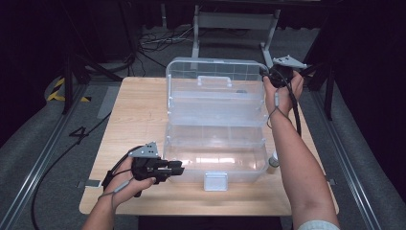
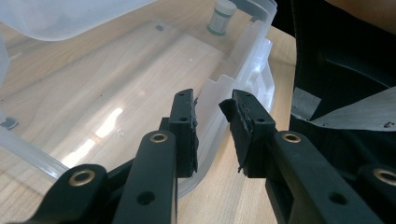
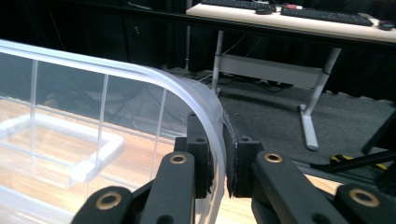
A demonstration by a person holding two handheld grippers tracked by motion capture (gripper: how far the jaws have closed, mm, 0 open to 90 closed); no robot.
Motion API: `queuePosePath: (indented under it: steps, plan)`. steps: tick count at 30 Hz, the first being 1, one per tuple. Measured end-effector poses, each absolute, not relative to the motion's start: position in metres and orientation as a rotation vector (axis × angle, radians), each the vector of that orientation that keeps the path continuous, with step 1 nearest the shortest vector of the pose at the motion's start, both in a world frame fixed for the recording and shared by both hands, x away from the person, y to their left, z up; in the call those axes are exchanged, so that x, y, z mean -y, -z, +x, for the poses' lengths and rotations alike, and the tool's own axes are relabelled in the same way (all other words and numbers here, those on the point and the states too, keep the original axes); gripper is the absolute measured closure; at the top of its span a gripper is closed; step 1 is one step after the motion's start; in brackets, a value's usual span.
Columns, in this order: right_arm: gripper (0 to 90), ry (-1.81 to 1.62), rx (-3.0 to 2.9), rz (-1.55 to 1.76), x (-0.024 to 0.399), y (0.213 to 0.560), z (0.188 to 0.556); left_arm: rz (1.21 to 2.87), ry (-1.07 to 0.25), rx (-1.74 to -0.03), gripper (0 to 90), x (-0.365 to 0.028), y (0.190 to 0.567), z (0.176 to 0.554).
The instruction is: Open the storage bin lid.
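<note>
A clear plastic toolbox stands open in the middle of the wooden table, its lid raised upright at the back. My right gripper is at the lid's top right corner. In the right gripper view it is shut on the lid's curved rim. My left gripper is level at the box's front left corner. In the left gripper view its jaws straddle the box wall, with a gap at the right pad.
A small vial with a green band stands on the table just right of the box, seen through the box wall as vial. A white latch hangs at the box front. Cables and a desk frame lie beyond the table.
</note>
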State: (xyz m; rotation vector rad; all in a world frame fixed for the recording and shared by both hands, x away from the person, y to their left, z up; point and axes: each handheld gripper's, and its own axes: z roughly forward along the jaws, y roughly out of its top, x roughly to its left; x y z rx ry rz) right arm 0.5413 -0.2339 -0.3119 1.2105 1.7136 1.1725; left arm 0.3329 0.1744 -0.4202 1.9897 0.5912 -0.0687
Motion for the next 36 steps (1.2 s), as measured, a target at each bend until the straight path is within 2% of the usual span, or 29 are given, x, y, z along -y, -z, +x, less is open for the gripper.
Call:
queuePosePath:
  steps: [36]
  plan:
    - [81.7,-1.187,-1.789,1.21,0.238,0.336,0.577,1.976,0.063,-0.578,72.1,-0.173,0.423,0.332]
